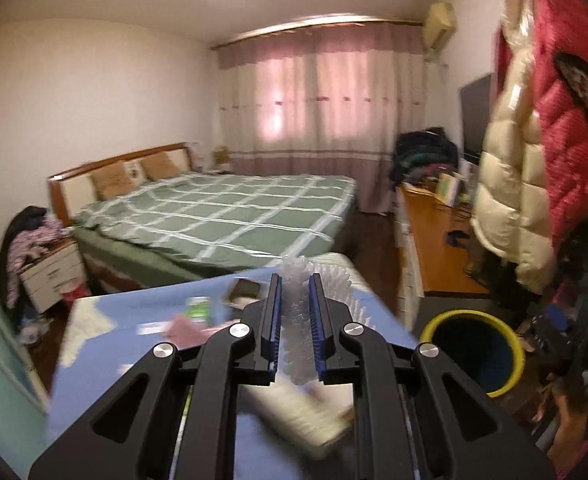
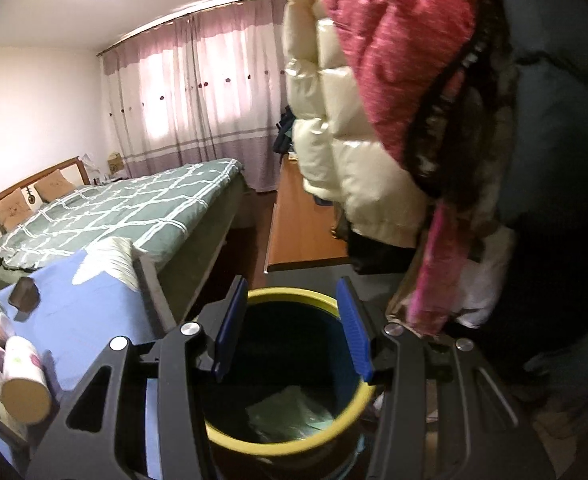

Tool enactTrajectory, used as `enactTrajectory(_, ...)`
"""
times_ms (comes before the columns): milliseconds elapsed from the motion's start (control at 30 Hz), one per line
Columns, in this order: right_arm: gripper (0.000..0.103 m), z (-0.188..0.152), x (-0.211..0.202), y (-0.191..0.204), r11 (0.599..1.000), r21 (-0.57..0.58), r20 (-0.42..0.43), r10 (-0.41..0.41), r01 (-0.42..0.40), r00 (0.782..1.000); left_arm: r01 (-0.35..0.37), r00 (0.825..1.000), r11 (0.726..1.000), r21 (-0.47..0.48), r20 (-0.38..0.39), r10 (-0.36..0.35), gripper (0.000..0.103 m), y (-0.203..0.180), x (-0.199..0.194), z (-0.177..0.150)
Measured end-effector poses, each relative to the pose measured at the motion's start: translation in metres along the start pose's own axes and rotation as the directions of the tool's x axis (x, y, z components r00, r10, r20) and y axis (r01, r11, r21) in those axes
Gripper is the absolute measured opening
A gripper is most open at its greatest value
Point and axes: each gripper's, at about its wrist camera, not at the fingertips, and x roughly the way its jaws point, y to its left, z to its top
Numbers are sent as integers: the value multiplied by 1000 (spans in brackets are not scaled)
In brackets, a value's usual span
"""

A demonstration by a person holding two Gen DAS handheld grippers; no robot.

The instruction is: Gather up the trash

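Observation:
My left gripper (image 1: 295, 280) is shut on a strip of clear bubble wrap (image 1: 299, 320) and holds it above the blue-covered table (image 1: 142, 368). The yellow-rimmed dark bin (image 1: 474, 350) stands on the floor to its right. My right gripper (image 2: 292, 292) is open and empty, right above the bin (image 2: 290, 446). A pale green wrapper (image 2: 290, 412) lies in the bin's bottom.
On the table lie a green packet (image 1: 198, 307), a pink paper (image 1: 186, 330), a book (image 1: 294, 408), a paper tube (image 2: 22, 376) and a dark small box (image 2: 24, 294). Hanging coats (image 2: 374, 100) crowd the right. A bed (image 1: 222, 216) is behind, a wooden desk (image 1: 438, 232) to the right.

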Motion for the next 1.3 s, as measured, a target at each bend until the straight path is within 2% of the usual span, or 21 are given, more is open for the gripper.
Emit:
enactTrajectory(200, 45, -9, 7, -28, 1000, 13, -31, -12, 12, 999, 146, 987, 988, 51, -71, -143, 14, -87, 55, 5)
enactTrajectory(433, 45, -19, 14, -59, 998, 45, -60, -28, 31, 998, 284, 943, 955, 85, -205, -262, 14, -184, 122, -16)
enactTrajectory(600, 45, -24, 15, -76, 997, 57, -76, -46, 50, 996, 329, 913, 939, 96, -286, -291, 14, -234, 164, -33)
enactTrajectory(767, 45, -30, 16, -91, 996, 70, -98, -52, 59, 994, 354, 880, 929, 104, -374, -294, 16, -262, 194, -52)
enactTrajectory(800, 45, -31, 16, -94, 996, 72, -100, -54, 61, 993, 356, 873, 929, 103, -390, -292, 21, -265, 198, -55)
enactTrajectory(833, 45, -31, 16, -95, 995, 73, -104, -55, 63, 993, 356, 869, 929, 102, -403, -289, 47, -267, 202, -59)
enactTrajectory(867, 45, -32, 16, -95, 995, 74, -107, -54, 63, 993, 349, 869, 931, 103, -407, -281, 65, -268, 205, -62)
enactTrajectory(933, 45, -33, 16, -97, 995, 77, -111, -54, 63, 992, 335, 878, 934, 121, -401, -262, 66, -269, 205, -65)
enactTrajectory(1033, 45, -33, 16, -97, 995, 77, -118, -52, 61, 992, 341, 869, 934, 104, -414, -271, 66, -264, 203, -66)
enactTrajectory(1100, 45, -34, 15, -95, 995, 78, -124, -47, 57, 991, 343, 870, 935, 94, -406, -278, 67, -258, 197, -63)
enactTrajectory(1200, 46, -36, 15, -91, 997, 70, -138, -34, 44, 990, 332, 886, 940, 82, -369, -281, 71, -242, 179, -53)
enactTrajectory(1267, 49, -36, 14, -86, 997, 67, -145, -17, 27, 989, 321, 903, 944, 71, -324, -283, 83, -224, 159, -45)
enactTrajectory(1300, 50, -36, 14, -82, 998, 61, -147, -6, 15, 989, 315, 911, 947, 66, -303, -282, 85, -215, 150, -42)
